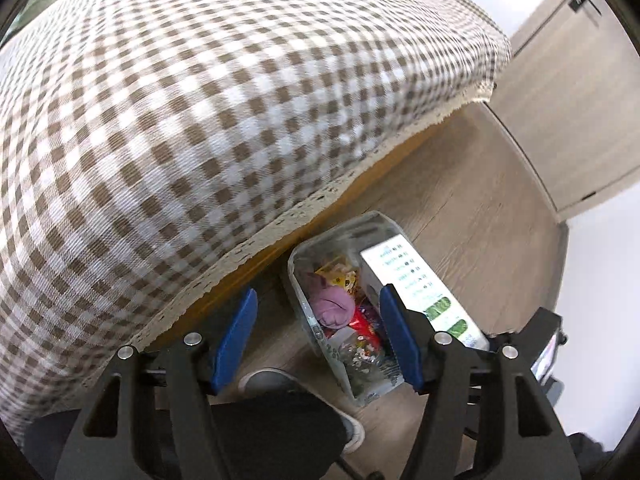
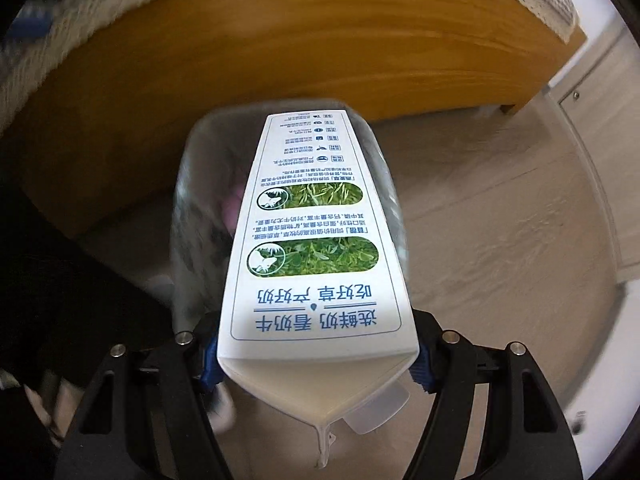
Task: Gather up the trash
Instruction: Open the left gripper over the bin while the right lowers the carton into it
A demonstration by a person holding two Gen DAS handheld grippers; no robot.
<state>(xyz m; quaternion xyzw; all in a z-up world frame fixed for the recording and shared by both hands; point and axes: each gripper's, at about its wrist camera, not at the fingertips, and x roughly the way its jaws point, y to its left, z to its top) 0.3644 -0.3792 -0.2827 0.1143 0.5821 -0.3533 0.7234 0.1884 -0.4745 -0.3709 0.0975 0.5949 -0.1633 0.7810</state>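
The milk carton [image 2: 316, 240] is squeezed between the blue pads of the right tool [image 2: 316, 360], with its far end inside the clear bin [image 1: 340, 320]. The bin stands on the floor [image 1: 480, 240] beside the table [image 1: 280, 256] and holds bright wrappers [image 1: 348, 308]. The left tool [image 1: 316, 344] is open above it, gripping nothing.

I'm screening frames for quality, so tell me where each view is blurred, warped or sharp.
Left wrist view: the checked tablecloth smears with motion blur and bulges from fisheye warp; the clear bin on the floor is fairly sharp. Right wrist view: the milk carton print reads crisply, while the bin's wall and the wooden table side are streaked.
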